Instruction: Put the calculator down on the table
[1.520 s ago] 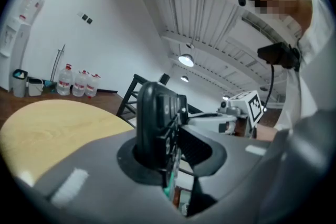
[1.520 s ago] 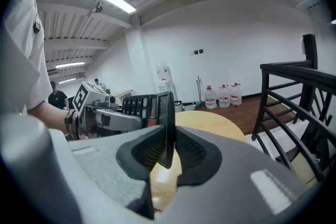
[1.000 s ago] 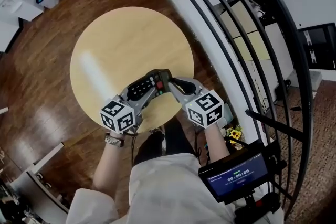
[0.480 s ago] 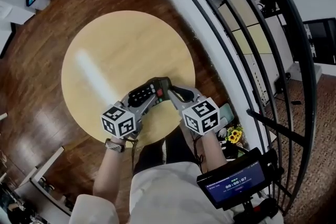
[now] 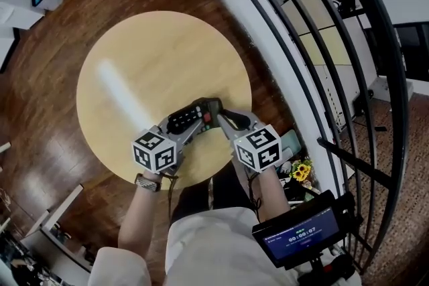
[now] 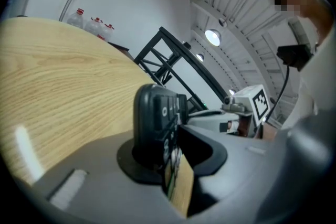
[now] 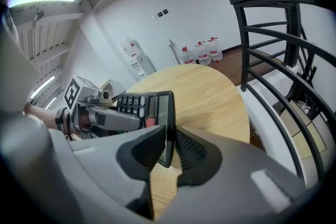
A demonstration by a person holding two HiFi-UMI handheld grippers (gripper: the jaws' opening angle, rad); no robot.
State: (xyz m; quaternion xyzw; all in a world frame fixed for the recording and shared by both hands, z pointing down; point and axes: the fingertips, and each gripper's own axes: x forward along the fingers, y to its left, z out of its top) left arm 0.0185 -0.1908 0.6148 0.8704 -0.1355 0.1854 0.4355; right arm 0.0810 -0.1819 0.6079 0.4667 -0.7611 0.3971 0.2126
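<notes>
A black calculator (image 5: 192, 116) with dark keys and a red key hangs just over the near right part of the round wooden table (image 5: 144, 63). Both grippers hold it. My left gripper (image 5: 186, 126) is shut on its keypad end (image 6: 156, 122), and my right gripper (image 5: 216, 114) is shut on its display end (image 7: 165, 122). In the right gripper view the calculator stands on edge between the jaws, keys towards the left gripper. Whether it touches the tabletop I cannot tell.
A black metal railing (image 5: 315, 43) curves along the right, close beside the table's edge. Dark wood floor (image 5: 47, 110) surrounds the table. A small screen (image 5: 301, 228) hangs at the person's waist. Water bottles (image 7: 202, 51) stand by the far wall.
Both grippers have sunk towards the tabletop with the calculator held between them. The grips look the same.
</notes>
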